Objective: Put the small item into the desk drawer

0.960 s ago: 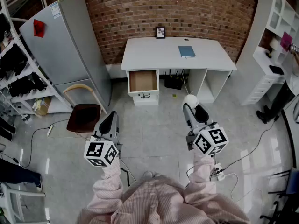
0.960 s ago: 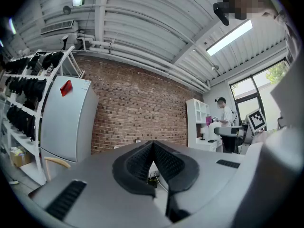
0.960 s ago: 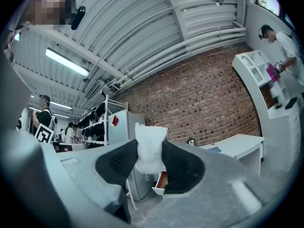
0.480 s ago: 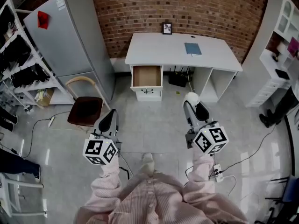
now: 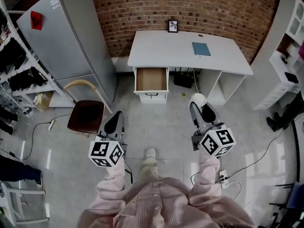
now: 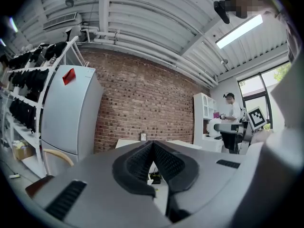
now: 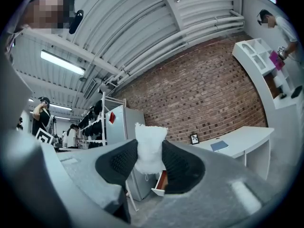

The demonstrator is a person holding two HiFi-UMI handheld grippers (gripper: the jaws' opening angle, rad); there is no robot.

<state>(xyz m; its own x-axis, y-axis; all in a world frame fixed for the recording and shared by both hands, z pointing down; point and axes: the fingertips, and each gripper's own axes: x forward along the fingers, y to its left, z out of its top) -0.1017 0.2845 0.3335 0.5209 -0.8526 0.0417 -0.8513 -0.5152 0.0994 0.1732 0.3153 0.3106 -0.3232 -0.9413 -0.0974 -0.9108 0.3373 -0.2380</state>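
The desk drawer (image 5: 151,79) under the white tabletop (image 5: 166,51) sits a little nearer in my head view than a second ago, and a shoe (image 5: 150,154) has stepped forward between the two grippers. The drawer is open but well apart from us. My right hand-held gripper (image 5: 198,107) is clamped on the small white item (image 5: 196,99). The pads pinch only its lower part and the rest pokes up above them. It looks soft, so I judge it could work loose with the jolt of walking. My left hand-held gripper (image 5: 115,123) is closed and empty. The power strip (image 5: 223,179) and its cables on the floor by my right side are a trip risk.
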